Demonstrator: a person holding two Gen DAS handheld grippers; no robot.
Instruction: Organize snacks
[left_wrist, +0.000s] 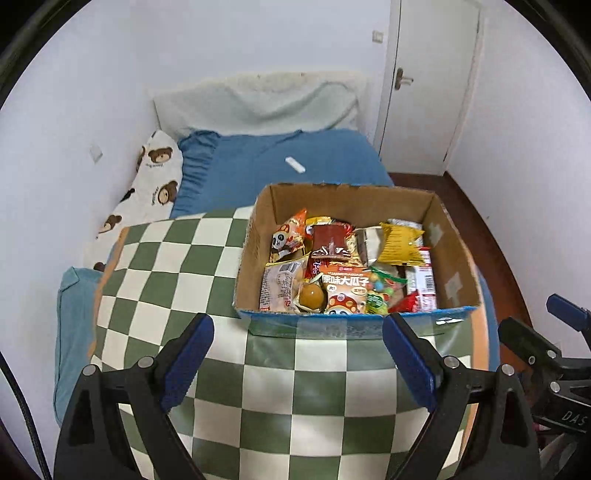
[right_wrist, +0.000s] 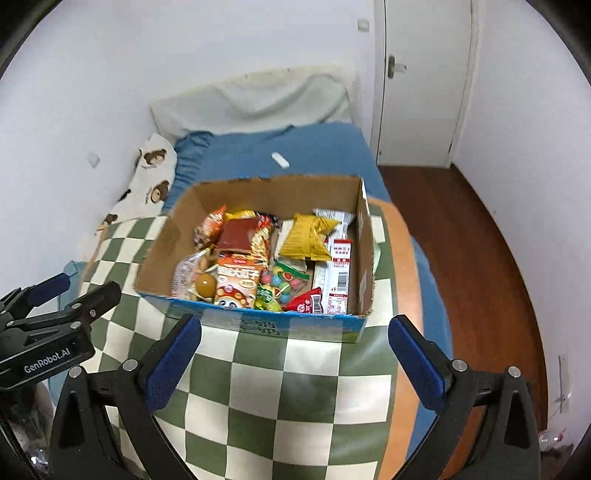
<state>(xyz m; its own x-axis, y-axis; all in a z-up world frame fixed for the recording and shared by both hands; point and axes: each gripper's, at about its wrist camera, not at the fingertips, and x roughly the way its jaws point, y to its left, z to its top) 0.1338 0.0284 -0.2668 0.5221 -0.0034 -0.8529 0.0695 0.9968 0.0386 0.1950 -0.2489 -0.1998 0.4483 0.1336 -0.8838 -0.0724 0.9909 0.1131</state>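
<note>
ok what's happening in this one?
Nothing is being handled. A cardboard box packed with snack packets sits on a green-and-white checkered cloth spread over a bed. The left tool and right tool both hover open and empty on the near side of the box, aimed down at it. The cloth in front of the box is bare, so sorting hasn't visibly started.

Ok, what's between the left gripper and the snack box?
Only bare checkered mat between the left gripper and the box; the left wrist view shows it.

Lower snack packets (left_wrist: 332, 273) buried under upper ones, print mostly unreadable, right gripper (left_wrist: 535, 325) cut off at right frame edge, small white object (right_wrist: 280, 160) unidentifiable.
</note>
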